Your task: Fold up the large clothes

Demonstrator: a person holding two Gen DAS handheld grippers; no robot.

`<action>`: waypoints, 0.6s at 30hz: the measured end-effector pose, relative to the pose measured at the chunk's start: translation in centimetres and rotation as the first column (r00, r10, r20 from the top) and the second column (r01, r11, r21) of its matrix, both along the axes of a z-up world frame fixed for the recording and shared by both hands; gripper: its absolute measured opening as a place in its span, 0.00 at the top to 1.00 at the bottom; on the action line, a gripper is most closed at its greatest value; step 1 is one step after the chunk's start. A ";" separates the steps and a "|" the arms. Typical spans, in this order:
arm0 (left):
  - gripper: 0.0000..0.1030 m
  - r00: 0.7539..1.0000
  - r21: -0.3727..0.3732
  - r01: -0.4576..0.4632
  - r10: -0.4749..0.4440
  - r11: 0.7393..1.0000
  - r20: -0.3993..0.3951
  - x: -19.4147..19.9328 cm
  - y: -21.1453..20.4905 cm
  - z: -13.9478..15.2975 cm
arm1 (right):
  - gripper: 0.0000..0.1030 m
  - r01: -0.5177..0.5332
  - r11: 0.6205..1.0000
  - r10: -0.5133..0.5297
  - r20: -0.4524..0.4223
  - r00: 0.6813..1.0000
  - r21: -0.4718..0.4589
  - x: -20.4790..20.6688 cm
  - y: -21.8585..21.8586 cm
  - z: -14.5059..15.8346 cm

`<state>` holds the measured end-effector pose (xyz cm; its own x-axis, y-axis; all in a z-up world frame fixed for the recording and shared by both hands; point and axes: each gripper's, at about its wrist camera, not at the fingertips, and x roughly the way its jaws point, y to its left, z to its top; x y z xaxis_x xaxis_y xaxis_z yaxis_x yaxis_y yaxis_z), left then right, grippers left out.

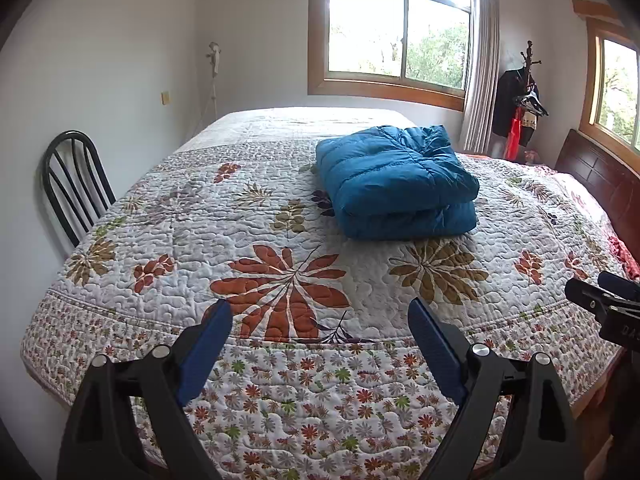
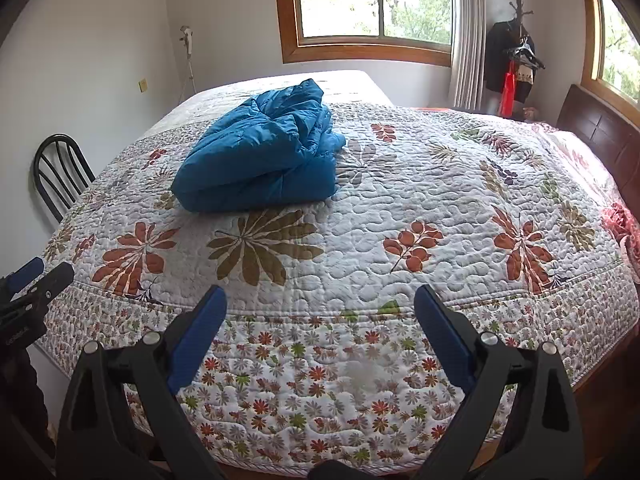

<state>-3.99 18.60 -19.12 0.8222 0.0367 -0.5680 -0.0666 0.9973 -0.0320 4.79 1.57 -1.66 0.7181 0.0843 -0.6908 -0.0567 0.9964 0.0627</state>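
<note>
The blue jacket (image 1: 394, 182) lies folded into a thick bundle on the bed (image 1: 280, 400), set back from the near edge and toward the far half of the quilt (image 2: 360, 216); in the right wrist view the jacket's near edge shows stacked layers, with looser folds rumpled at its far end; nothing rests on it and neither tool touches it.

Left gripper (image 1: 320, 312): jaws released, spread wide, holding nothing; it hangs over the near edge of the bed, above the small-flower border of the quilt.

Right gripper (image 2: 320, 300): jaws likewise released and holding nothing; it also stands over the near edge of the bed, well apart from the jacket; each tool shows at the margin of the other's view, so the two are side by side.

Surroundings: a black chair (image 1: 74, 184) stands beside the left edge of the bed; a dark wooden headboard (image 1: 600, 172) runs along the right edge; a window (image 1: 396, 28) with a pale curtain (image 1: 482, 64) sits in the far wall; a coat stand (image 1: 528, 80) bearing dark and red garments occupies the far right corner of the room.
</note>
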 end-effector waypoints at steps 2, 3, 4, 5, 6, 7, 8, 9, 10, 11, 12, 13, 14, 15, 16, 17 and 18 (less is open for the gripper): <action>0.13 1.000 0.001 0.001 -0.001 1.000 -0.001 0.1 0.0 -0.1 | 0.08 0.001 1.000 -0.001 0.000 1.000 0.001 0.0 0.0 0.0; 0.13 1.000 0.001 0.001 -0.001 1.000 -0.002 0.1 0.0 -0.1 | 0.08 0.000 1.000 0.000 -0.002 1.000 0.001 0.0 0.1 0.0; 0.13 1.000 0.000 0.001 -0.001 1.000 -0.002 0.1 0.0 -0.1 | 0.08 -0.001 1.000 0.001 -0.003 1.000 0.001 0.0 0.1 -0.1; 0.13 1.000 0.000 0.000 0.000 1.000 -0.003 0.1 0.1 -0.2 | 0.08 -0.001 1.000 0.001 -0.004 1.000 0.000 0.1 0.1 -0.1; 0.13 1.000 0.000 0.001 -0.001 1.000 -0.003 0.1 0.0 -0.1 | 0.08 -0.002 1.000 0.002 -0.005 1.000 0.000 0.1 0.1 -0.1; 0.13 1.000 -0.001 0.000 0.000 1.000 -0.004 0.2 0.1 -0.2 | 0.08 -0.004 1.000 0.004 -0.005 1.000 0.000 0.1 0.2 -0.1; 0.13 1.000 -0.001 0.000 0.000 1.000 -0.006 0.2 0.1 -0.2 | 0.08 -0.005 1.000 0.005 -0.005 1.000 0.000 0.2 0.2 -0.1; 0.13 1.000 -0.001 0.000 0.000 1.000 -0.006 0.2 0.2 -0.3 | 0.08 -0.006 1.000 0.006 -0.005 1.000 -0.001 0.2 0.2 -0.1; 0.13 1.000 -0.001 0.000 0.000 1.000 -0.007 0.2 0.2 -0.3 | 0.08 -0.007 1.000 0.007 -0.006 1.000 -0.001 0.2 0.2 -0.2; 0.13 1.000 -0.002 0.000 0.000 1.000 -0.007 0.2 0.2 -0.3 | 0.08 -0.007 1.000 0.007 -0.006 1.000 0.000 0.3 0.3 -0.2; 0.13 1.000 -0.003 0.001 -0.001 1.000 -0.007 0.2 0.2 -0.3 | 0.08 -0.008 1.000 0.008 -0.007 1.000 0.000 0.3 0.3 -0.2; 0.13 1.000 -0.001 0.000 0.000 1.000 -0.007 0.2 0.2 -0.3 | 0.08 -0.007 1.000 0.007 -0.007 1.000 0.000 0.3 0.3 -0.2; 0.13 1.000 0.000 0.000 0.000 1.000 -0.007 0.2 0.2 -0.3 | 0.08 -0.007 1.000 0.007 -0.007 1.000 0.000 0.3 0.3 -0.2; 0.13 1.000 0.002 0.001 -0.001 1.000 -0.006 0.2 0.2 -0.3 | 0.08 -0.007 1.000 0.007 -0.007 1.000 0.000 0.2 0.3 -0.2; 0.13 1.000 0.003 0.001 -0.001 1.000 -0.006 0.2 0.2 -0.3 | 0.08 -0.007 1.000 0.007 -0.007 1.000 0.000 0.2 0.3 -0.2; 0.13 1.000 0.003 0.002 -0.002 1.000 -0.007 0.3 0.2 -0.4 | 0.08 -0.008 1.000 0.008 -0.007 1.000 0.000 0.2 0.3 -0.2; 0.13 1.000 0.002 0.001 -0.001 1.000 -0.007 0.2 0.2 -0.3 | 0.08 -0.007 1.000 0.007 -0.007 1.000 0.001 0.2 0.3 -0.2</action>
